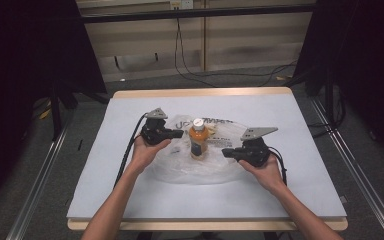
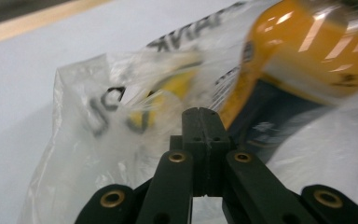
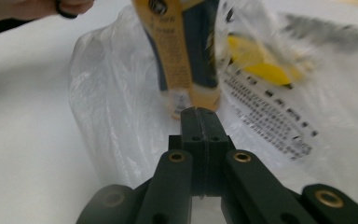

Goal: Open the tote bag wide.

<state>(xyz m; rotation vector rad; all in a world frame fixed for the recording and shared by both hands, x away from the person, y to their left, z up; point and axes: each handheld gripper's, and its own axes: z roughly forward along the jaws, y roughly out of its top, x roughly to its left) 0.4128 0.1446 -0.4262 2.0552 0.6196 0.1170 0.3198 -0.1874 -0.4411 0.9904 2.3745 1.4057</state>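
You hold a gripper in each hand over the pale grey table, one on either side of an orange bottle that stands upright on a crumpled clear plastic bag near the table's middle. The bottle has a white cap and a dark label band; the bag spreads flat around its base and carries dark print and a yellow patch. Your left gripper points rightward at the bottle's upper half, its tip just beside the bottle. In the left gripper view its jaws are pressed together with nothing between them, and the tip sits in front of the bag's bunched film, with the bottle tilted across the upper right of the frame; whether the tip touches the film you cannot tell, as the frame is blurred. Your right gripper points leftward at the bottle's lower half, near it but apart. In the right gripper view its jaws are likewise together and empty, the tip just short of the bottle's base, with the bag lying below and to either side. Your left hand shows at the top left corner of that view.
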